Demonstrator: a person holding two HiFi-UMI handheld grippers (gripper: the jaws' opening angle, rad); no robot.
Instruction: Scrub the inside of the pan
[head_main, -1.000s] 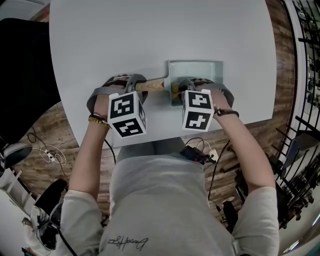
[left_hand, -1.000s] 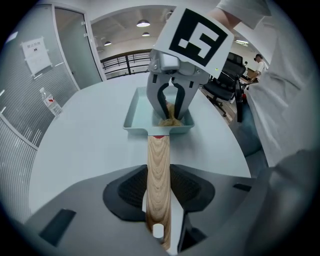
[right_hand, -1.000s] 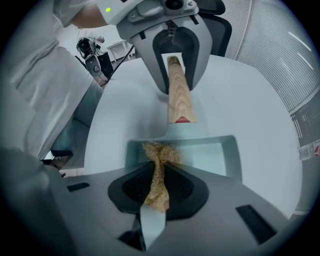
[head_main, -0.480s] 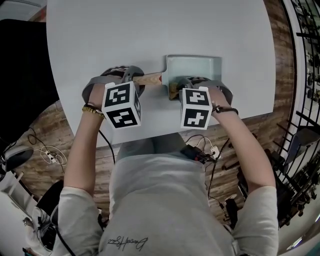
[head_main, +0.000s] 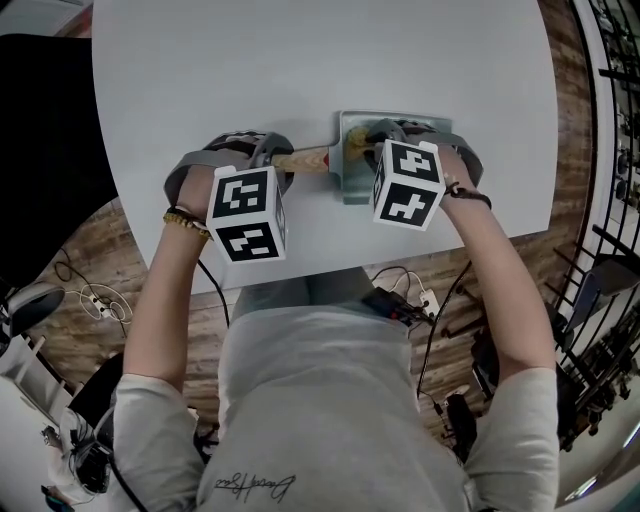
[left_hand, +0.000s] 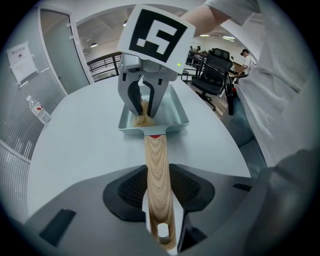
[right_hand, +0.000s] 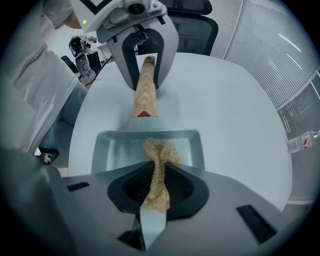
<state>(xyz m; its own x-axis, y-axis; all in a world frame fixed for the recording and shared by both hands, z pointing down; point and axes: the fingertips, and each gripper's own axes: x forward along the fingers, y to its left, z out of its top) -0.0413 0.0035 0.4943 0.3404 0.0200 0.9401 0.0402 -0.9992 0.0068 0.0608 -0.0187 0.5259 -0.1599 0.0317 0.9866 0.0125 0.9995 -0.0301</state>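
**A:** In the head view the marker cube (head_main: 407, 183) hides the right gripper (right_hand: 157, 182). What's in it?

**B:** Its own view shows a tan scrubber (right_hand: 157, 152) pinched in narrow jaws, down inside the pan (right_hand: 115, 150) on the desk (head_main: 300, 60).

**A:** And the left gripper (left_hand: 159, 187)?

**B:** It clamps the pan's wooden handle (left_hand: 155, 155).

**A:** Any change?

**B:** The right gripper has slid farther across the pan. The left has stayed put.

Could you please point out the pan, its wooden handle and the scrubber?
pan (right_hand: 120, 150): right gripper view, bare inner floor.
wooden handle (left_hand: 156, 162): left gripper view, mid-shaft.
scrubber (right_hand: 159, 150): right gripper view, frayed tip.
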